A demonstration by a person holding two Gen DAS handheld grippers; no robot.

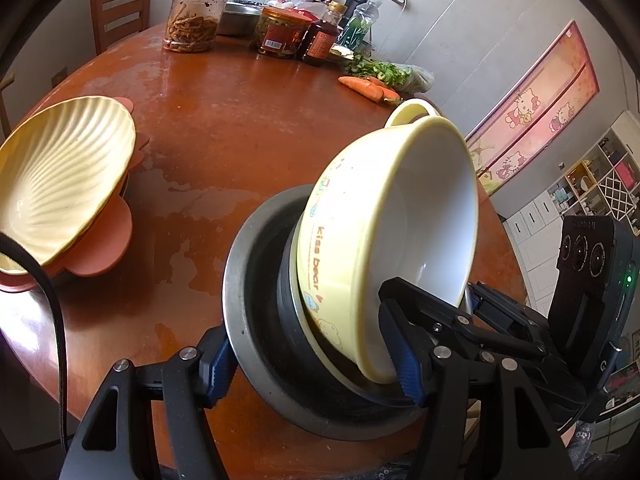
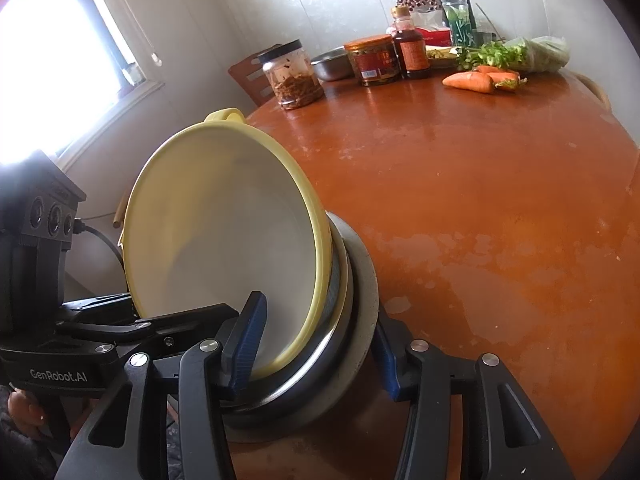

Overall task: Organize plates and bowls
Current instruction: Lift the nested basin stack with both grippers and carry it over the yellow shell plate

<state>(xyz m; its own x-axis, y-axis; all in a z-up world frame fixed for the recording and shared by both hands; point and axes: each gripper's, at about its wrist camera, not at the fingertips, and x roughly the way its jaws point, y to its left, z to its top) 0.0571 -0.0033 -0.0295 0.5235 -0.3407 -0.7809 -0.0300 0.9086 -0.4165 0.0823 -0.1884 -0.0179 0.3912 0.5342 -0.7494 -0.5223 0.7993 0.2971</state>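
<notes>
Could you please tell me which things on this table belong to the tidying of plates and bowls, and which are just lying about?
Job: yellow bowl, steel bowl, shell plate, pink plates, left gripper, right gripper.
Lying about: jars, sauce bottle, carrots, greens.

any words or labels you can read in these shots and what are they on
"kiss bear": printed on the outside of the yellow bowl.
"GenRobot.AI": on the body of the left gripper, seen in the right wrist view.
Red label on the orange-lidded jar: too blurred to read.
Label on the dark sauce bottle: too small to read.
Pink wall poster: cartoon cats, no legible text.
</notes>
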